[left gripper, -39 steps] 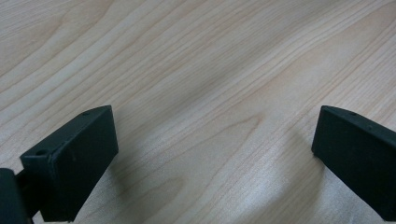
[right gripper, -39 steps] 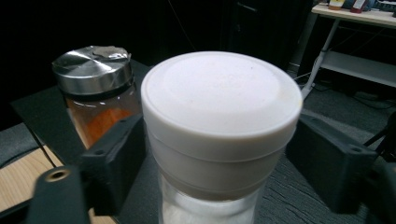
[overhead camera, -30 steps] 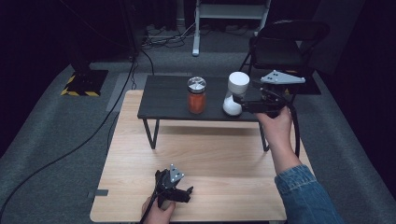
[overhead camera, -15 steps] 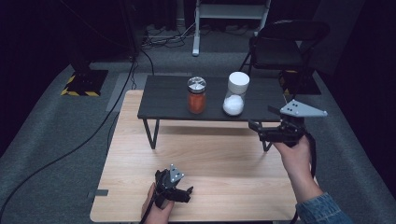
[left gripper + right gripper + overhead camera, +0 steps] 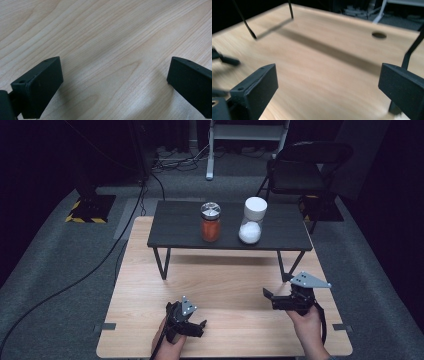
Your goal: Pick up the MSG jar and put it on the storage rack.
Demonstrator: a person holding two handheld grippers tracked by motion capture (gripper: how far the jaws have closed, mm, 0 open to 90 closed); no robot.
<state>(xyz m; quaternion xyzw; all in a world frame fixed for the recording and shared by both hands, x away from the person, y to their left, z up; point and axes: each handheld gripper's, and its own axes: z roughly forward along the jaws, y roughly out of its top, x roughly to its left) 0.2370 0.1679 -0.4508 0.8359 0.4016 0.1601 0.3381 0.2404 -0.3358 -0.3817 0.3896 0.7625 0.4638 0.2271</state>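
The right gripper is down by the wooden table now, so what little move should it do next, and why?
Probably rest. The right gripper is open and empty, its jaws having just been opening, and the white-lidded jar of white powder already stands on the small black raised shelf beside the silver-lidded jar of orange powder.

table pale wood grain | shelf black | jar orange, silver lid | jar white contents, white lid

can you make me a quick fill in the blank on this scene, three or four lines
1. The jar with the red contents has a ____ lid.
2. The jar with the white contents stands on the black ____.
3. Nothing lies between the fingers of the right gripper, so it is ____.
4. The left gripper rests low over the ____ tabletop.

Missing words: silver; shelf; open; wooden
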